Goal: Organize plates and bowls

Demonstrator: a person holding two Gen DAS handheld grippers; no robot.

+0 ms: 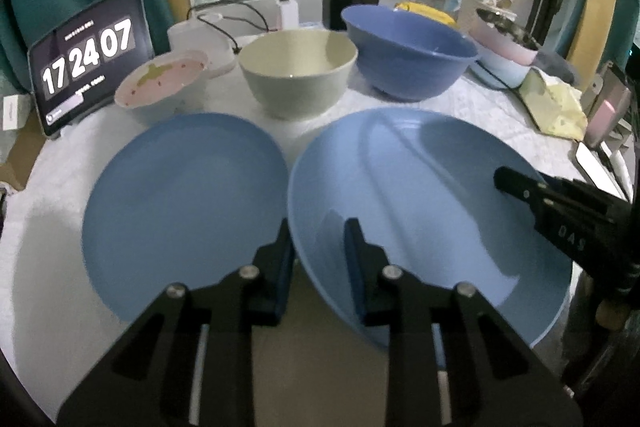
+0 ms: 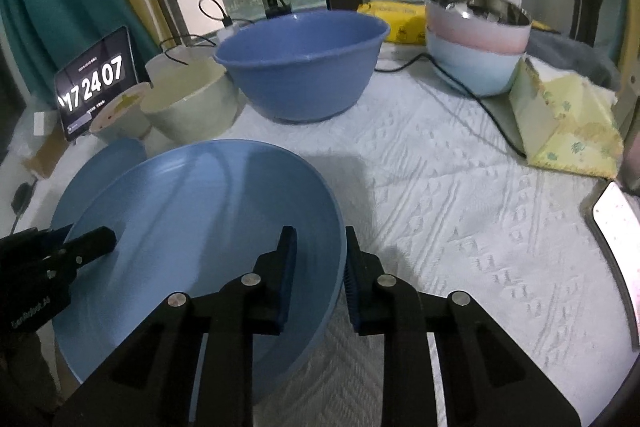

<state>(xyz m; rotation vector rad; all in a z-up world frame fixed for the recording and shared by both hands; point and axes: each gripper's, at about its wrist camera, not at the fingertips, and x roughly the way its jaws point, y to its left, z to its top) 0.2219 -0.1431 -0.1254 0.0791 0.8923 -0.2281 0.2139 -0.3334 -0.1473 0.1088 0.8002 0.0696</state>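
step: lift right blue plate (image 1: 420,195) off desk (image 2: 460,195) | left gripper (image 1: 320,239), right gripper (image 2: 320,247): jaws clenched on opposite rims, probably | tip: raise level, stack onto left blue plate (image 1: 184,203)

Smooth glossy plastic plate (image 2: 192,227) on white embossed cloth (image 2: 460,207)

Both wrist cameras are looking down and forward along their jaws, close over the table's (image 2: 460,211) near edge, facing the window. Both are sharing the tilted plate (image 1: 420,195) (image 2: 192,227), the bowls behind and the clock (image 1: 86,55) (image 2: 96,81).
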